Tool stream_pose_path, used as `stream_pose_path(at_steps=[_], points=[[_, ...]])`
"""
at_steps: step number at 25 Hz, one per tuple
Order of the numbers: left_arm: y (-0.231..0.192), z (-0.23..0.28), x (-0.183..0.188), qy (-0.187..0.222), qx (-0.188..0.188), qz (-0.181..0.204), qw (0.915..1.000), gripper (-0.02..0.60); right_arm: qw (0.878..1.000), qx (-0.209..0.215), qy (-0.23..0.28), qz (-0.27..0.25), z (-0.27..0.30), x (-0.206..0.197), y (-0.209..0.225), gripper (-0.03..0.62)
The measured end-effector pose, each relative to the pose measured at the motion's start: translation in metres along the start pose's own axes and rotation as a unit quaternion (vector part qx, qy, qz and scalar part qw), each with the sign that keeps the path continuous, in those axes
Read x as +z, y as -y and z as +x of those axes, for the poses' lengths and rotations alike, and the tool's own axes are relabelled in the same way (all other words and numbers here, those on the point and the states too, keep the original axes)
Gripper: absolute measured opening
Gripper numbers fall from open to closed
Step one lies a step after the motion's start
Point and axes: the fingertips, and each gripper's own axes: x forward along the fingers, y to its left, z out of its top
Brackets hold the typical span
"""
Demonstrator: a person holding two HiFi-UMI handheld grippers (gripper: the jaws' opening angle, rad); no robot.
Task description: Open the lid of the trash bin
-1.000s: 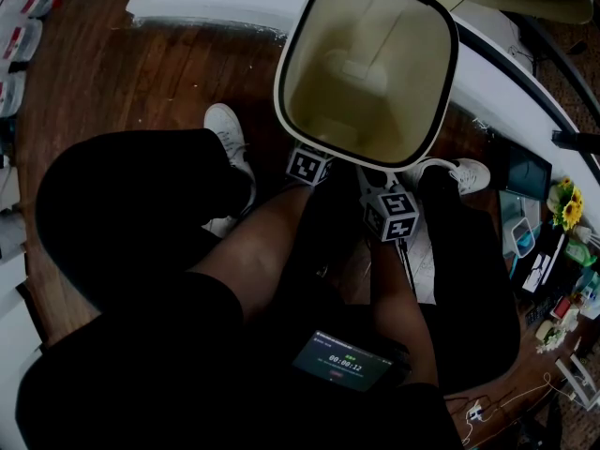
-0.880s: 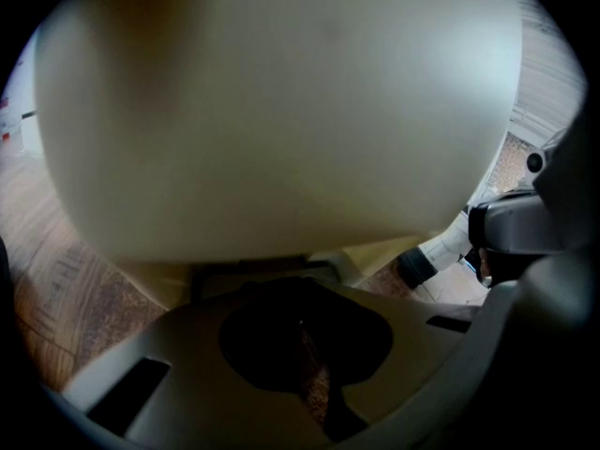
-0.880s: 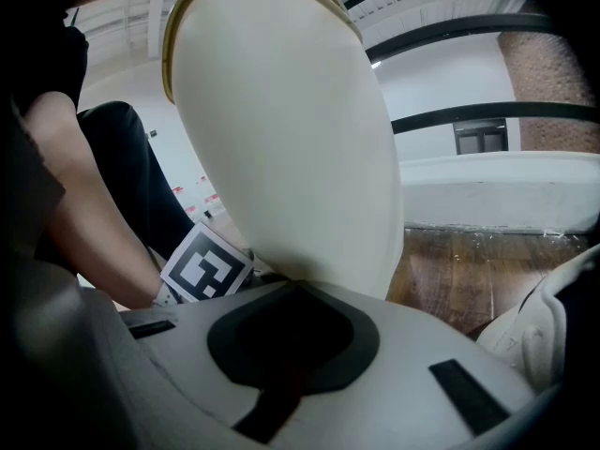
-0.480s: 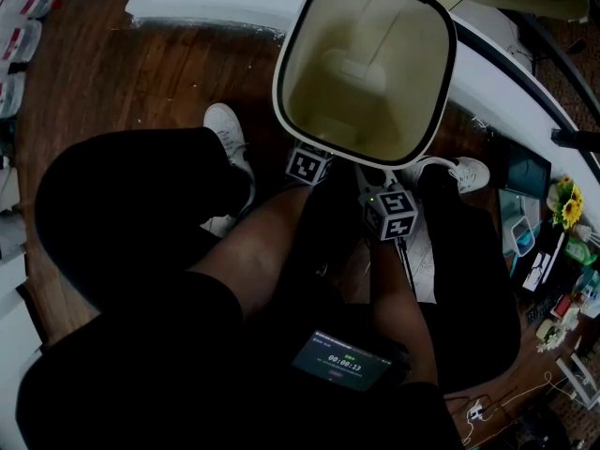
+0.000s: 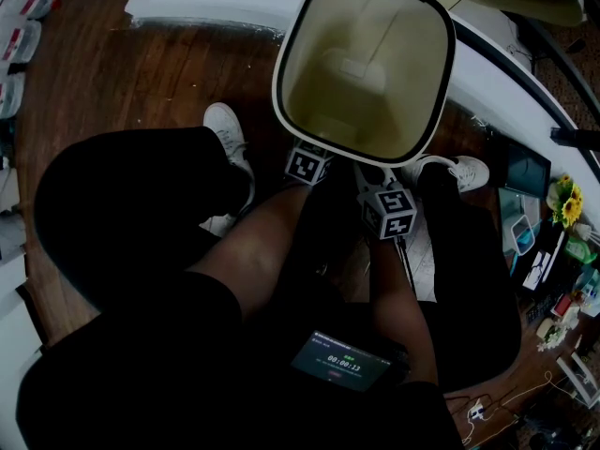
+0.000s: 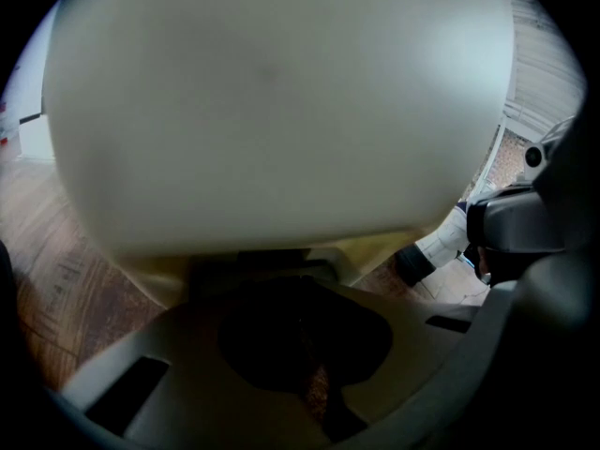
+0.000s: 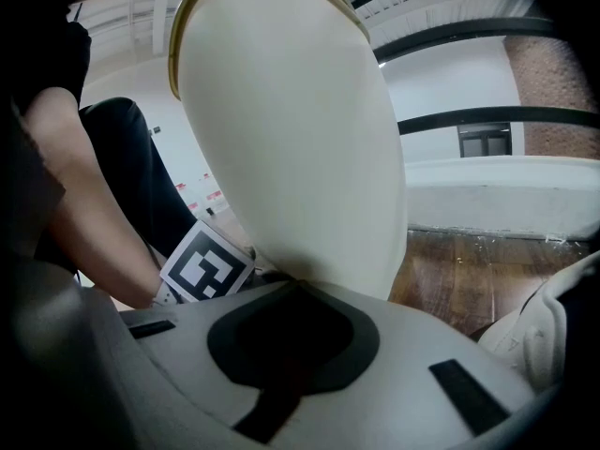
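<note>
The trash bin's lid (image 5: 366, 64) stands raised, its cream inner face with a white, black-edged rim turned up toward the head view. Both grippers sit at its near edge. My left gripper (image 5: 314, 151) is under the rim's left part, my right gripper (image 5: 375, 176) under the right part; the rim hides the jaws in the head view. The left gripper view is filled by the lid's white outer face (image 6: 272, 111), which meets my left gripper (image 6: 291, 275). In the right gripper view the lid (image 7: 300, 139) rises from my right gripper (image 7: 298, 289). Both look shut on the lid's edge.
The person squats over a wooden floor (image 5: 141, 73), white shoes (image 5: 225, 129) (image 5: 464, 172) either side of the grippers. A white curved ledge (image 5: 206, 7) runs behind the bin. A timer screen (image 5: 342, 359) sits at the lap. Small clutter (image 5: 562, 251) lies at the right.
The lid's rim has crept slightly up and left. The right gripper's marker cube has shifted a little with it. The grip looks unchanged.
</note>
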Motion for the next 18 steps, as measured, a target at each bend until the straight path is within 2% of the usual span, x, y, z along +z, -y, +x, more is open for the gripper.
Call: stream_pose_path(at_steps=[12, 18], points=[[0.004, -0.004, 0.008, 0.026, -0.015, -0.014, 0.9994, 0.034, 1.000, 0.000, 0.000, 0.000, -0.002, -0.001, -0.002, 0.021], [0.003, -0.008, 0.015, 0.040, -0.011, -0.016, 0.9990, 0.035, 1.000, 0.000, 0.000, 0.000, -0.002, -0.001, -0.003, 0.021]])
